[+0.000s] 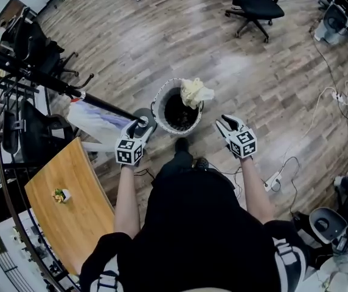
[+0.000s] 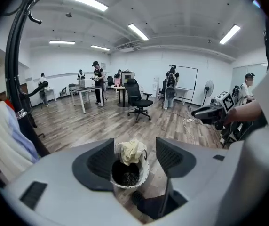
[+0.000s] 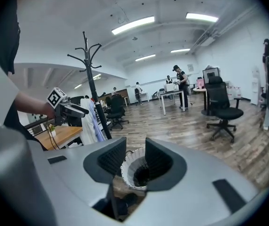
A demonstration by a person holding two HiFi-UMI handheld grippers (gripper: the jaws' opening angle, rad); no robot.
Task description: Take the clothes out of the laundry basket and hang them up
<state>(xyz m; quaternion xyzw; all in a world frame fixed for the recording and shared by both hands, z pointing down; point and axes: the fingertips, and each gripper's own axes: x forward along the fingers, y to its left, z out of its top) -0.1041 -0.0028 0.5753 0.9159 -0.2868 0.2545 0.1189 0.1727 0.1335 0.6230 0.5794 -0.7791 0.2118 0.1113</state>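
Left hand-held gripper (image 1: 139, 126) released, jaws wide, empty. Right hand-held gripper (image 1: 225, 124) part-open, nothing between jaws. Both flank laundry basket (image 1: 156, 105), angled down, likely lining up for pick. Pale yellow garment (image 1: 196, 92) draped on basket's far rim, just ahead, between both. Coat stand (image 1: 101, 105) beside left one, white garment (image 1: 92, 119) hanging there. No readable writing, only square markers.

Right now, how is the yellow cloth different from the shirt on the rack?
The yellow cloth is pale yellow; the shirt is white with a bluish part. The yellow cloth lies crumpled over the basket rim, while the shirt hangs spread out from the rack. The yellow cloth looks smaller than the shirt. Both are soft fabric.
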